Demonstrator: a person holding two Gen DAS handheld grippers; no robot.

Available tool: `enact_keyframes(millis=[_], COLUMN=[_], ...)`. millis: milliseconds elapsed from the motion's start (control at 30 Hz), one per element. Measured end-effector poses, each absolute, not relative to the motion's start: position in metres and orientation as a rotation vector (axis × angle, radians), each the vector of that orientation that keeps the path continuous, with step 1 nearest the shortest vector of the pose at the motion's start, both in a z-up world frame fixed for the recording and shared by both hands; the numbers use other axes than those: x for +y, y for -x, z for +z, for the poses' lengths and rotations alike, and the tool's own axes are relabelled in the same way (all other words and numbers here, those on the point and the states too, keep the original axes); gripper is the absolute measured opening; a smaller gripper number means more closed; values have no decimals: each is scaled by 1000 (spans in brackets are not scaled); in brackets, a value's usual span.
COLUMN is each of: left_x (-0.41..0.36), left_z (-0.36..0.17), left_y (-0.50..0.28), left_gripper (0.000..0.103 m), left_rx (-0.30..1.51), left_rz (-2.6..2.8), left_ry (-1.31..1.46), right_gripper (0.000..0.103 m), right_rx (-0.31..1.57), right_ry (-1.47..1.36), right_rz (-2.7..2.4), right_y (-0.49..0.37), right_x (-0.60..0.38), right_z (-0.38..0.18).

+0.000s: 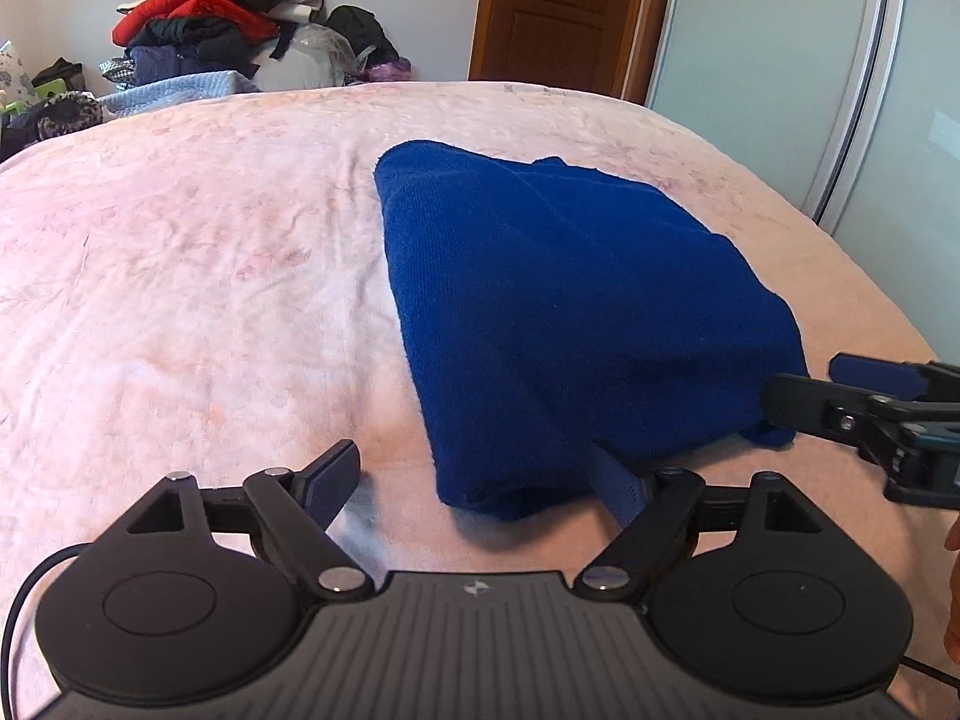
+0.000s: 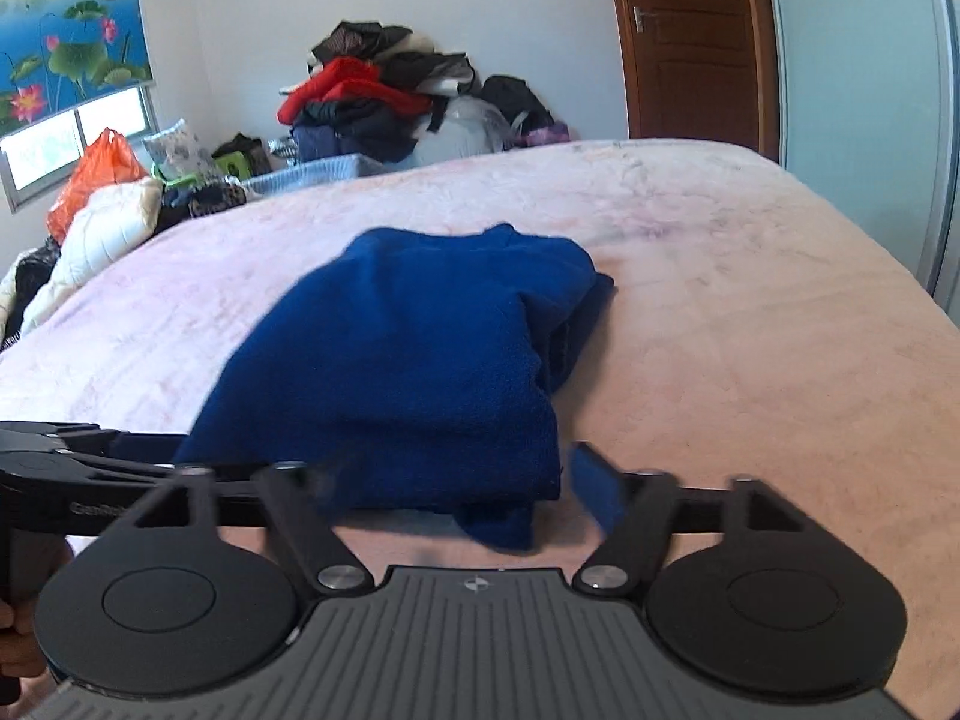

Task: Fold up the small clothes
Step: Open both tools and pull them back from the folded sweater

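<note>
- Left gripper [image 1: 474, 480]: its right finger tip is hidden behind the near edge of the folded blue sweater [image 1: 564, 324]; whether that pad touches the cloth cannot be told. Its left finger stands clear over bare blanket. Jaws spread wide, nothing pinched: released.
- Right gripper [image 2: 456, 480]: fingers motion-blurred in its own view. The left one overlaps the sweater's near edge, the right one stands just off the sweater's right edge. Jaws wide apart, no cloth gripped: released. In the left wrist view it enters from the right, cut off by the frame edge, tips at the sweater's near right corner.
- A sliver of a hand shows at the lower right edge of the left wrist view, mostly cut off.
- The garment's sleeves and collar are folded inside, so its type is read from the knit texture only.
- Surface: bed covered with a pale pink blanket [image 1: 192, 276], lightly creased.
- Room: heap of dark and red clothes [image 2: 384, 102] against the far wall; brown wooden door [image 2: 690, 36] far right; pale sliding wardrobe panels at right; lotus-print blind [image 2: 66, 30] over a window far left; orange plastic bag [image 2: 96, 174] and a white quilt beside the bed at left.
- Sweater lies on the blanket near the bed's middle-right, directly in front of both grippers. Long axis runs near to far, leaning slightly left toward the far end in the left wrist view. Layered fold edges show along its right side.
</note>
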State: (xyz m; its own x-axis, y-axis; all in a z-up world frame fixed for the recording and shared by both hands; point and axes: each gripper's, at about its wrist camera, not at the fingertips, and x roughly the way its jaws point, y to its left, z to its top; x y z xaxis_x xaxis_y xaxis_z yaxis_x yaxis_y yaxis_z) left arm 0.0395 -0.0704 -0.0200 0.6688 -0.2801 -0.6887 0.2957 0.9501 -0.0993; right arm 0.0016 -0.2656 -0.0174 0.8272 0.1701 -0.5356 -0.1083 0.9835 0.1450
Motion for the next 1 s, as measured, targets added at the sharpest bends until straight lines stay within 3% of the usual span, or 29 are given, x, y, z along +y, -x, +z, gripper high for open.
enact_keyframes(millis=[733, 1000], left_x=[-70, -68], left_z=[-29, -33], left_y=[-4, 1], left_gripper=[84, 88], left_rx=[786, 767], left_rz=[-214, -168], left_ry=[-92, -126], right_gripper=[102, 103], right_rx=[657, 698], right_ry=[-90, -53], right_rz=[160, 148], right_y=[27, 26], right_x=[-249, -237], right_z=[-21, -30])
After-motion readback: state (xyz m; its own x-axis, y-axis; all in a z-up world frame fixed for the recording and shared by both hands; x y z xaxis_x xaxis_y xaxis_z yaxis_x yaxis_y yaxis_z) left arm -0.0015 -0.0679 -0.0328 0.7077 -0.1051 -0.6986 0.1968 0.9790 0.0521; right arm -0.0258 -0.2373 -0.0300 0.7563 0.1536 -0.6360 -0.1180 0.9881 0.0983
